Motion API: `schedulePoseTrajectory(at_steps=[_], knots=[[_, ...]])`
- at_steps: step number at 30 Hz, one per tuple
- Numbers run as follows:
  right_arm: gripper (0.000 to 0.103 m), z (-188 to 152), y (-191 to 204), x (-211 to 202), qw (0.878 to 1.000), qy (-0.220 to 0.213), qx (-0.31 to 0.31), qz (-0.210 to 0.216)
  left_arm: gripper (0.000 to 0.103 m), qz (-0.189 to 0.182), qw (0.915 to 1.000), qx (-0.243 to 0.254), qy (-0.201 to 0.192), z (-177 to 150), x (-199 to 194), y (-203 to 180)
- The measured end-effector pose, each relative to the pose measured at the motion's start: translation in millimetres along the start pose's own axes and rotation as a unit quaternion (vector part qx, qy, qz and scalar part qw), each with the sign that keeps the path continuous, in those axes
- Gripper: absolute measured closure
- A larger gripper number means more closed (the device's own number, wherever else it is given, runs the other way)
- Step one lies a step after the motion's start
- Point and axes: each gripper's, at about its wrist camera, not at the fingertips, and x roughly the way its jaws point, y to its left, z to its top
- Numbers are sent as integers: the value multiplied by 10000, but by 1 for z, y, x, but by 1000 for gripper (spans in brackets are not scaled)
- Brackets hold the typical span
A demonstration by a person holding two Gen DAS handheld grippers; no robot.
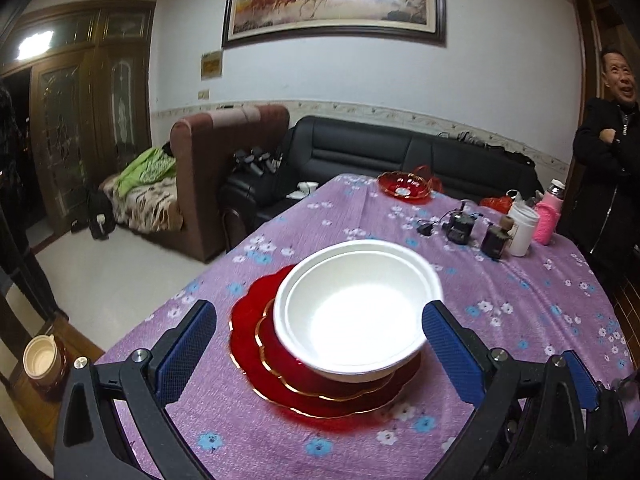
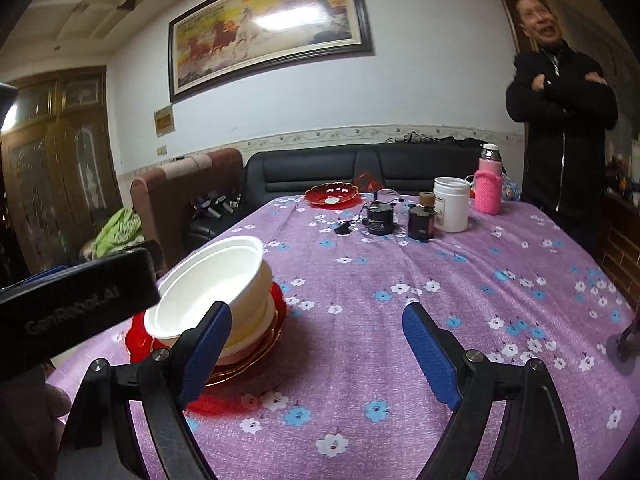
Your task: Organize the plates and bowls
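Nested white bowls (image 1: 352,312) sit on a stack of red, gold-rimmed plates (image 1: 256,320) on the purple flowered tablecloth. My left gripper (image 1: 320,308) is open around the bowls. Its right pad (image 1: 448,344) is close to the rim and its left pad (image 1: 188,348) stands well clear. In the right wrist view the top bowl (image 2: 208,280) leans to the left above the plates (image 2: 276,312). My right gripper (image 2: 316,312) is open over bare cloth, just right of the stack. A red glass bowl (image 2: 332,196) rests at the table's far end.
Far right on the table stand a white jar (image 2: 452,204), a pink-sleeved bottle (image 2: 489,188) and small black devices (image 2: 380,220) with a cable. A person in a dark jacket (image 2: 564,120) stands at the far right corner. Sofas (image 1: 400,160) lie beyond the table.
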Motion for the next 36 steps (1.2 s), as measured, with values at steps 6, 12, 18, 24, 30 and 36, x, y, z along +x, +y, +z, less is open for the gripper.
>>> schedulePoseTrajectory(at_steps=[6, 12, 18, 24, 30, 36], knots=[[12, -4, 13, 9, 9998, 162, -140, -2, 0, 29, 9999, -129, -8, 0, 4, 13], [11, -7, 15, 13, 9995, 261, -177, 11, 0, 37, 9998, 23, 177, -2, 11, 9], [11, -7, 13, 13, 9996, 263, -114, 40, 0, 76, 9999, 34, 90, 2, 6, 6], [11, -8, 10, 9, 9997, 219, -106, 42, 0, 72, 9999, 49, 78, 2, 5, 3], [11, -10, 10, 7, 9997, 217, -113, 33, 0, 64, 10000, 52, 55, 1, 2, 1], [11, -11, 15, 3, 9996, 174, -204, 2, 0, 31, 10000, -1, 90, 2, 0, 1]])
